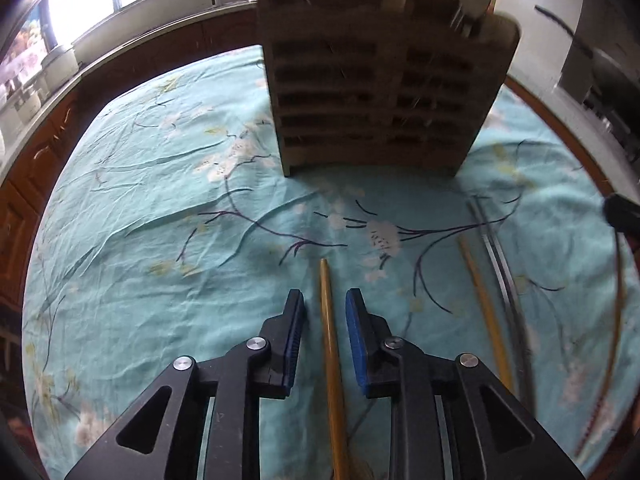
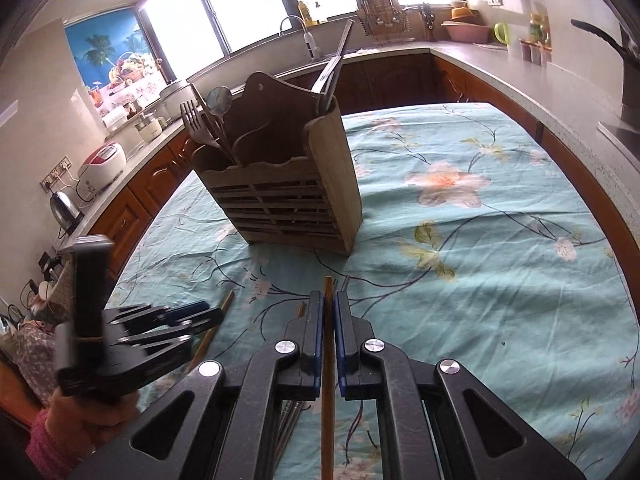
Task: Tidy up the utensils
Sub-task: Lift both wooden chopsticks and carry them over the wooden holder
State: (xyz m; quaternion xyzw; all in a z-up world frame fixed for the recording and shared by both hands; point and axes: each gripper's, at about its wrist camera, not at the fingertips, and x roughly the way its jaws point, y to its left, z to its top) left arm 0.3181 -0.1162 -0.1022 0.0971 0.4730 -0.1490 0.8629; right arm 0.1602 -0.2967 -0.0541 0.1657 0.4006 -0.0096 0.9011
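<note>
Our right gripper (image 2: pixel 329 300) is clamped on a wooden chopstick (image 2: pixel 328 380). Our left gripper (image 1: pixel 325 300) has its jaws apart around another wooden chopstick (image 1: pixel 330 332), pads clear, on the floral tablecloth (image 1: pixel 160 240). Ahead stands the wooden utensil holder (image 2: pixel 288 200).

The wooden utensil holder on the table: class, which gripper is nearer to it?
Hard to call. The left gripper and the right gripper both sit in front of the utensil holder, touching neither; each straddles a chopstick.
</note>
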